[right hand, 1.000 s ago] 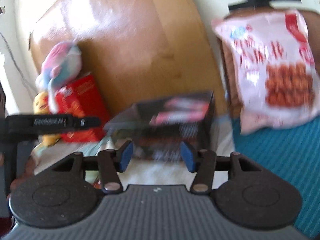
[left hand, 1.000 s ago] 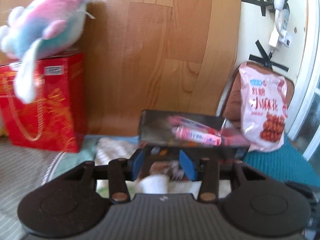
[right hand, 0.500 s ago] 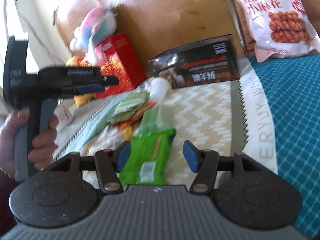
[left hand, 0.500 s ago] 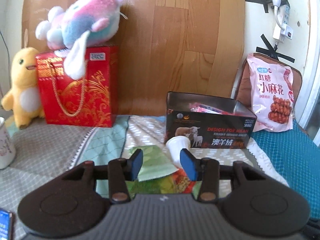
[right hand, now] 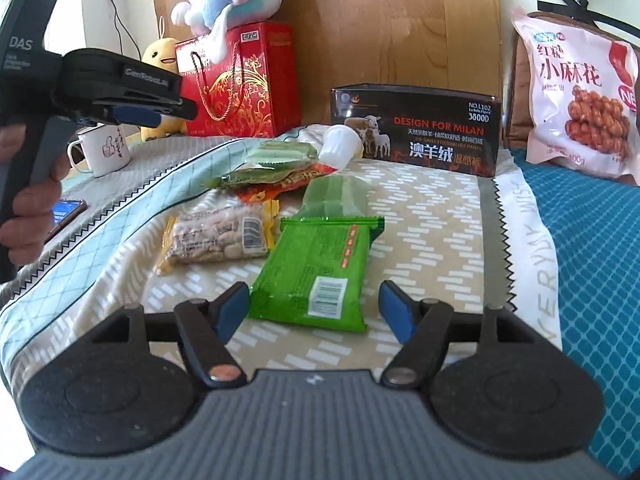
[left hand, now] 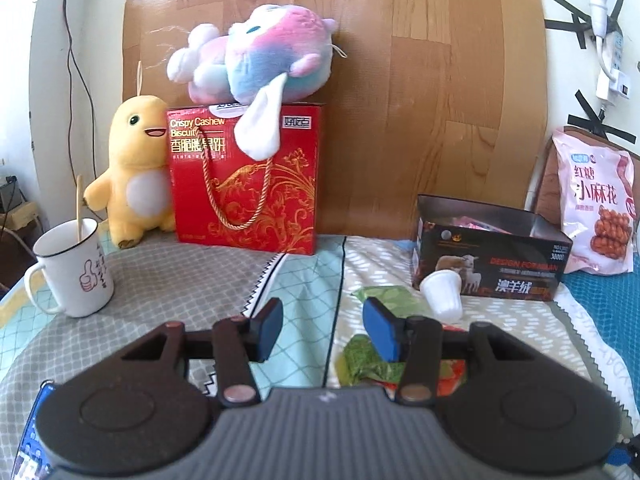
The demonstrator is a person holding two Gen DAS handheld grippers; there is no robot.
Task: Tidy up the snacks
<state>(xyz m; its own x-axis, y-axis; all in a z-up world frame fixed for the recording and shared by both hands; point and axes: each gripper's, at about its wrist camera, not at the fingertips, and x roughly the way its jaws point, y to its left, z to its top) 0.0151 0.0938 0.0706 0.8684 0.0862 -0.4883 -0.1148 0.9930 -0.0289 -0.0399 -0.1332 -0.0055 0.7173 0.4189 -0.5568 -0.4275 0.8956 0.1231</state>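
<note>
Two tongs are out over the bed, both released and grasping nothing: the right tongs (right hand: 314, 310) have just been opening, with the near end of a bright green packet (right hand: 320, 272) lying between the pads but untouched, and the left tongs (left hand: 324, 330) gape over bare quilt (left hand: 304, 280). Ahead of the right tongs I count five loose snack packets: that green one, a paler green one (right hand: 336, 196) just beyond it, a clear bag of pale nuts (right hand: 218, 236) to its left, and farther off an orange-red packet (right hand: 280, 188) under a light green one (right hand: 280, 156). One small white cup (right hand: 340, 146) lies tipped against one dark box (right hand: 416, 134), open-topped, with pink wrappers (left hand: 480, 224) showing inside from the left view; how many I cannot tell. One big pink bag (right hand: 580, 104) leans beyond and to the right. Left of the left tongs stands one white mug (left hand: 74, 268) holding a thin stick. Farther back sit two plush toys, a yellow one (left hand: 136, 172) beside one red gift box (left hand: 244, 180) and a pink-blue one (left hand: 260, 60) on top of it. One phone (right hand: 66, 212) lies beside the person's left hand (right hand: 24, 208).
</note>
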